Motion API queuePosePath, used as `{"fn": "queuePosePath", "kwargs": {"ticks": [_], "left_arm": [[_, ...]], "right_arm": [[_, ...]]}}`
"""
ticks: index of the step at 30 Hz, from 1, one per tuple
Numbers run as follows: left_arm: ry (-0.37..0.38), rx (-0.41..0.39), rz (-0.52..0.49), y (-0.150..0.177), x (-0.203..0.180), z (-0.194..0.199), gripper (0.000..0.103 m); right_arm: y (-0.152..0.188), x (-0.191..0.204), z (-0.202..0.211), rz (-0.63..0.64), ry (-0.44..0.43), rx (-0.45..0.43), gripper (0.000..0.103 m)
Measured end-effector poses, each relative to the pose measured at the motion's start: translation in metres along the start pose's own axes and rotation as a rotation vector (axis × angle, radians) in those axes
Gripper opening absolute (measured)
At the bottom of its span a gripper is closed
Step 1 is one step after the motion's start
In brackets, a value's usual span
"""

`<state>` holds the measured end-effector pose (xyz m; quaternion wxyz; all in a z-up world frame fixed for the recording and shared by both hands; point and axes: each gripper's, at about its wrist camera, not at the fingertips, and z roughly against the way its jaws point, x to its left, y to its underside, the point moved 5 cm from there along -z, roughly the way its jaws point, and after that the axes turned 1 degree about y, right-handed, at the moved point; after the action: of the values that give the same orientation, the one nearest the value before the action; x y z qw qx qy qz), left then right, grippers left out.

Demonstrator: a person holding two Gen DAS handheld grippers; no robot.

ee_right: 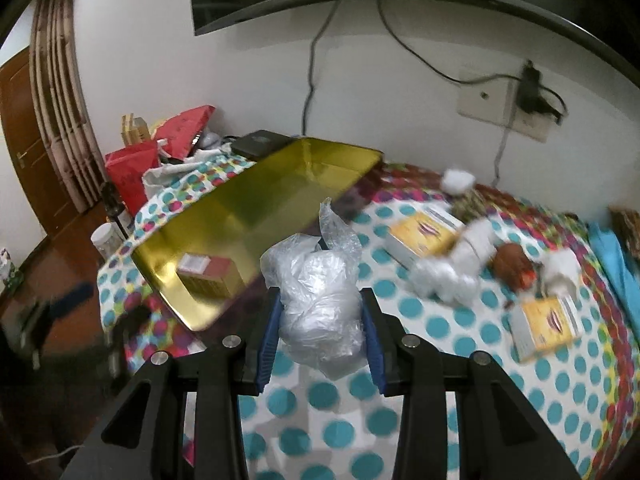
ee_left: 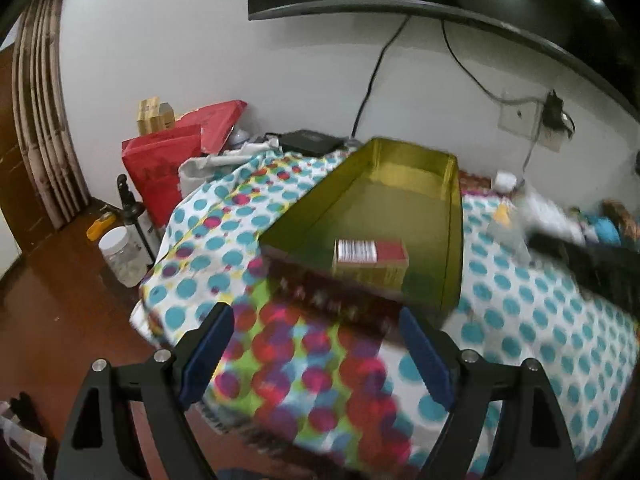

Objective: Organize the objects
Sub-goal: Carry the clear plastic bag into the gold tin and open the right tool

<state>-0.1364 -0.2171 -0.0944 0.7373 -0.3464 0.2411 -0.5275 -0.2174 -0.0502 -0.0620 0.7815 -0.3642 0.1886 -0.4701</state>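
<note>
Crumpled plastic bag (ee_right: 320, 304) sits clamped in our right gripper (ee_right: 322, 328), left gripper (ee_left: 316, 344) gaping empty; next we judge it goes into the gold tray (ee_right: 256, 200) beside the red box (ee_right: 208, 274).

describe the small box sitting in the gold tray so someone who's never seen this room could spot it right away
Find the polka-dot bedspread, then the long gold tray on it. At the tray's near end lies a small red-topped box with gold sides, the only thing inside; the yellow boxes lie outside on the cloth.

gold tray (ee_right: 256, 200): open, on dotted bedspread | red box (ee_right: 208, 274): inside tray | crumpled plastic bag (ee_right: 320, 304): beside tray
</note>
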Motion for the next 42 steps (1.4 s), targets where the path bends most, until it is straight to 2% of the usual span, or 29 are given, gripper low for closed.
{"fn": "queuePosePath", "kwargs": {"ticks": [5, 11, 14, 29, 33, 36, 37, 40, 42], "left_arm": [[0.029, 0.035, -0.014, 0.022, -0.001, 0.002, 0.087], [0.034, -0.001, -0.026, 0.022, -0.002, 0.004, 0.087], [0.037, 0.010, -0.006, 0.022, 0.002, 0.000, 0.087], [0.046, 0.044, 0.013, 0.026, 0.007, -0.017, 0.087], [0.047, 0.048, 0.003, 0.028, 0.003, -0.017, 0.087], [0.038, 0.022, -0.005, 0.026, 0.004, -0.013, 0.087], [0.037, 0.014, -0.004, 0.025, 0.004, -0.011, 0.087], [0.043, -0.021, 0.001, 0.021, 0.004, -0.004, 0.087], [0.055, -0.059, -0.014, 0.018, -0.001, 0.004, 0.087]], "right_arm": [[-0.018, 0.025, -0.020, 0.026, -0.023, 0.012, 0.037], [-0.035, 0.049, -0.045, 0.038, -0.020, 0.028, 0.037], [-0.043, 0.058, -0.060, 0.055, -0.009, 0.039, 0.037], [-0.070, 0.060, -0.141, 0.038, -0.006, 0.145, 0.039], [-0.070, 0.060, -0.148, 0.027, -0.044, 0.151, 0.063], [-0.075, 0.055, -0.124, 0.017, -0.070, 0.085, 0.065], [-0.076, 0.051, -0.114, 0.023, -0.068, 0.059, 0.069], [-0.068, 0.022, -0.071, 0.033, -0.020, -0.026, 0.083], [-0.050, -0.015, -0.043, 0.035, 0.054, -0.064, 0.084]]}}
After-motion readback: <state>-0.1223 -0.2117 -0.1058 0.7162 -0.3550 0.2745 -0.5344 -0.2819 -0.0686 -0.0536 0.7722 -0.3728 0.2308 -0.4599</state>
